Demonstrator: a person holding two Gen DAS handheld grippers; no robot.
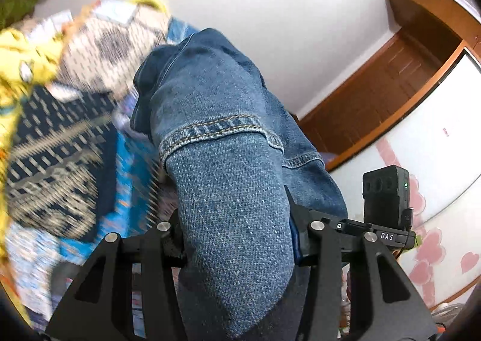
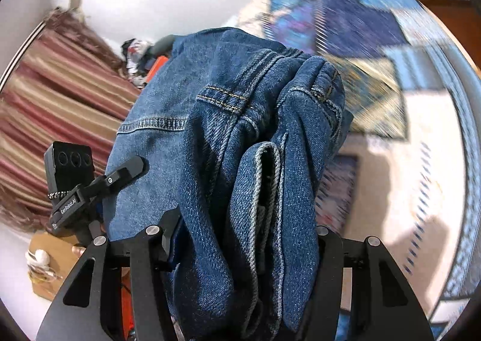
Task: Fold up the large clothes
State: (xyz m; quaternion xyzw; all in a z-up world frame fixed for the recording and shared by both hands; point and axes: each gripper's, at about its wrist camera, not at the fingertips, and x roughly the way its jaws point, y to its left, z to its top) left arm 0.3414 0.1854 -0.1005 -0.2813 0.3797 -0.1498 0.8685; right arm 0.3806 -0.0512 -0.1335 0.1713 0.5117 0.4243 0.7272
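A pair of blue denim jeans hangs in the air, held up by both grippers. My left gripper is shut on a thick fold of the jeans, which drapes over and hides its fingertips. In the right wrist view the jeans show hems, seams and a bunched leg. My right gripper is shut on that bunched denim, which covers its fingertips. The other gripper's black camera module shows at the left, close beside the cloth.
A bed with a patterned blue, navy and cream cover lies below at the left, with yellow cloth on it. A wooden door and a white wall are at the right. Striped curtains hang at the left.
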